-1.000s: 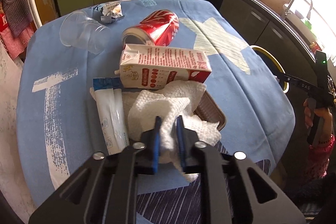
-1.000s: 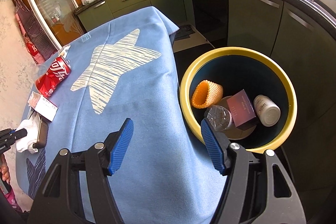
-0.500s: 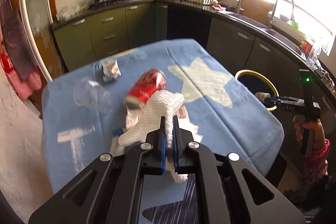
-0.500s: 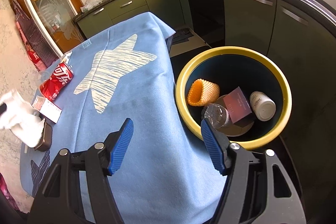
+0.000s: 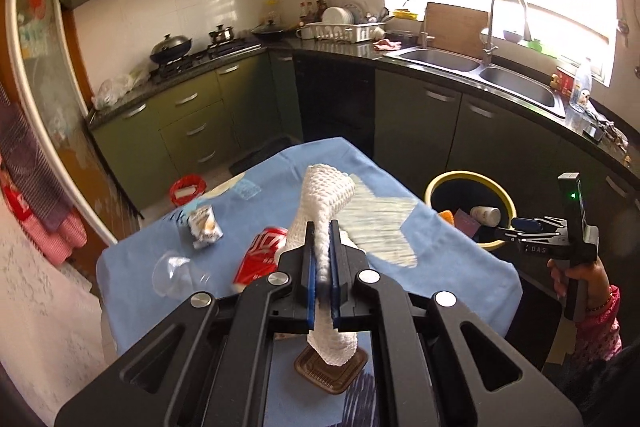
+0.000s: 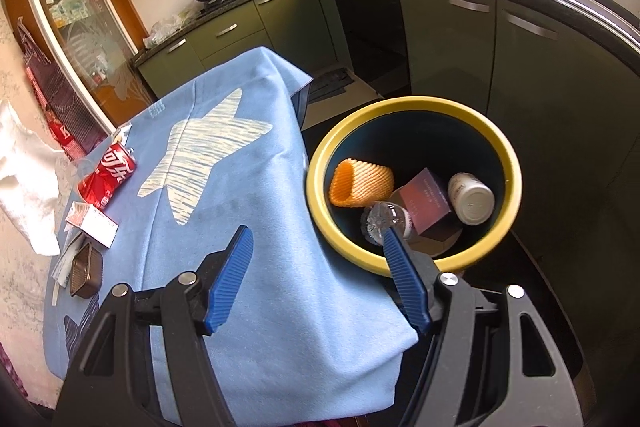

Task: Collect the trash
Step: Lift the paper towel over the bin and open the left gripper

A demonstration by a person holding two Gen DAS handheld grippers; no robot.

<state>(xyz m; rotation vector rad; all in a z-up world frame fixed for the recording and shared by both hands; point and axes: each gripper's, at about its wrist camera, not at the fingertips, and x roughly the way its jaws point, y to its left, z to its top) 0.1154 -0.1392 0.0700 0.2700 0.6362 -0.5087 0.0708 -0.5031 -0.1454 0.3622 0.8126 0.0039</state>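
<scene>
My left gripper is shut on a white foam net sleeve, which hangs in the air well above the blue-clothed table; the same white foam net sleeve shows at the left edge of the right wrist view. On the table lie a red cola can, a clear plastic cup, a crumpled wrapper and a brown tray. My right gripper is open and empty over the table's corner, beside the yellow-rimmed bin.
The bin holds an orange foam net, a small box, a white jar and a clear bottle. A milk carton lies near the cola can. Green cabinets and a counter with a sink ring the table.
My left gripper closed on the white foam net and lifted it high off the table, so the kitchen now fills its view. The right gripper drifted slightly, still open by the bin.
</scene>
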